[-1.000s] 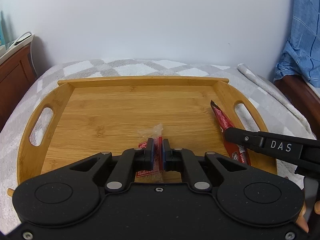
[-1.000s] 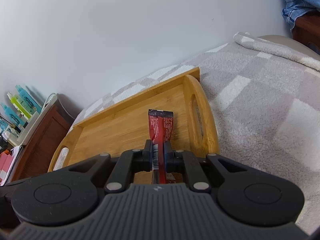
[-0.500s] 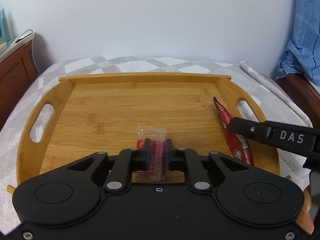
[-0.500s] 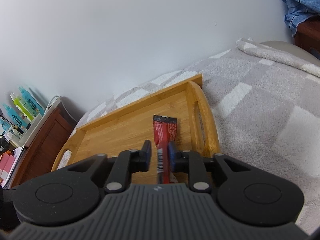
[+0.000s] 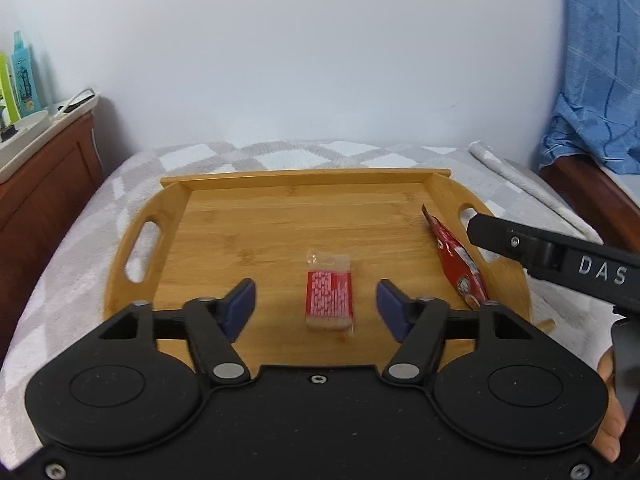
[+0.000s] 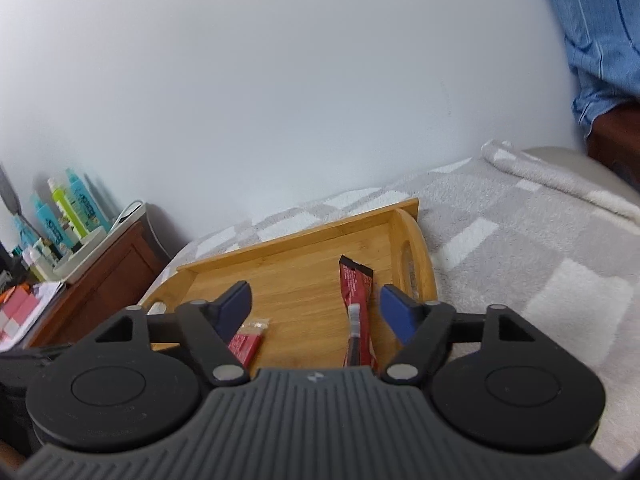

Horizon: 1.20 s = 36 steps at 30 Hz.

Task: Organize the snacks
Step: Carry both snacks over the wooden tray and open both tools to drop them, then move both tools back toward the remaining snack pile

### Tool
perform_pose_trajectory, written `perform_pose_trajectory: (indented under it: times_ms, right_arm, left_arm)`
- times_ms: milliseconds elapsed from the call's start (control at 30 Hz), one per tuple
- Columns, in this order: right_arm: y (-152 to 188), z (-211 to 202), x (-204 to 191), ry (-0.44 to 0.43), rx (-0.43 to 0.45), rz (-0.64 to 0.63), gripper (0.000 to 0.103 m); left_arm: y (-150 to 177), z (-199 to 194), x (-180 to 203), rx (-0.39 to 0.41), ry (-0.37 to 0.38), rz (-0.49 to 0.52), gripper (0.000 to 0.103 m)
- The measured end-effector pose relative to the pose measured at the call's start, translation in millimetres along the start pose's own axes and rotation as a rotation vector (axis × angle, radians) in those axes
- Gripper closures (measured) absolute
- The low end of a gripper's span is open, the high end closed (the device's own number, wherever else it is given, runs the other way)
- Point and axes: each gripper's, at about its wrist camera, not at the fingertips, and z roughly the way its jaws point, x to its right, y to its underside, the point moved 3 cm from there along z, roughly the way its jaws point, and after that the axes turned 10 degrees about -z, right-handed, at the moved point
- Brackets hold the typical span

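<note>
2 red snack packets lie flat on the bamboo tray, both grippers spread wide and holding nothing.

The small rectangular red-and-clear plastic snack packet (image 5: pixel 329 299) lies near the middle front of the oval bamboo serving tray with cut-out handles (image 5: pixel 280 216), between the parted blue pads of the left gripper (image 5: pixel 316 306) and touching neither. The long narrow dark-red snack stick wrapper (image 6: pixel 357 312) lies by the tray's right handle, between the released fingers of the right gripper (image 6: pixel 316 312). The tray rests on a grey-and-white checked fleece blanket (image 6: pixel 520 248). A brown wooden cabinet (image 5: pixel 44 200) carrying teal and green bottles (image 6: pixel 70 212) stands left; blue checked cloth (image 5: pixel 600 80) hangs right.
</note>
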Motion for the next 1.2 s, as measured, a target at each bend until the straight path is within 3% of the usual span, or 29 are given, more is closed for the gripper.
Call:
perform_pose_trajectory:
  times_ms: [67, 533, 1200]
  right_arm:
    - [4.3, -10.2, -3.1, 0.002, 0.005, -0.014, 0.014]
    - [24.2, -73.3, -16.5, 0.082, 0.113, -0.084, 0.001]
    - [96.7, -138.8, -58.1, 0.101, 0.083, -0.176, 0.000]
  left_arm:
    - [6.3, -12.5, -3.6, 0.006, 0.008, -0.001, 0.025]
    - [66.9, -81.6, -21.9, 0.031, 0.029, 0.002, 0.014]
    - [145.2, -132.8, -33.5, 0.018, 0.056, 0.047, 0.012]
